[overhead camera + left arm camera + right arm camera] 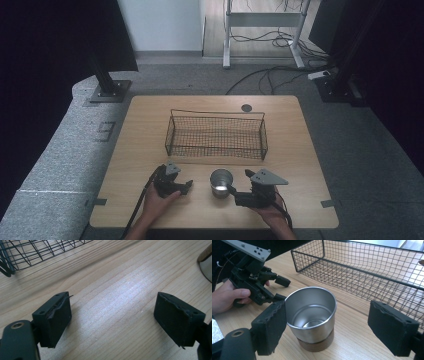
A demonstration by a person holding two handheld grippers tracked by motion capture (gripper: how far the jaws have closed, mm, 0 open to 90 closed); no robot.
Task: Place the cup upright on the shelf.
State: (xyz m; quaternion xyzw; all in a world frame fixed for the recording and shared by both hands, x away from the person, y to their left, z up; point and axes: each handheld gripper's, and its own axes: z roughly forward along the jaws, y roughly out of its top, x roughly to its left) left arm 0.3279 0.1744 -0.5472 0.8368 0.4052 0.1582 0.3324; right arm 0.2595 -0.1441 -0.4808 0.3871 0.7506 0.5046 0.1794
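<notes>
A shiny steel cup (221,182) with a brown wooden base stands upright and empty near the table's front edge. My right gripper (240,188) comes at it from the right. In the right gripper view the cup (312,315) stands between the open jaws of that gripper (327,322), with the left pad (270,326) close against its wall and the right pad well clear. My left gripper (187,186) rests on the table left of the cup, open over bare wood (112,312). The cup's edge (206,265) shows at its far right.
A black wire basket (216,134) stands empty behind the cup, mid-table; its mesh (367,267) is close beyond the right gripper's jaws. The wooden table (145,125) has free room on both sides of the basket. A hand (227,297) holds the left gripper (282,289).
</notes>
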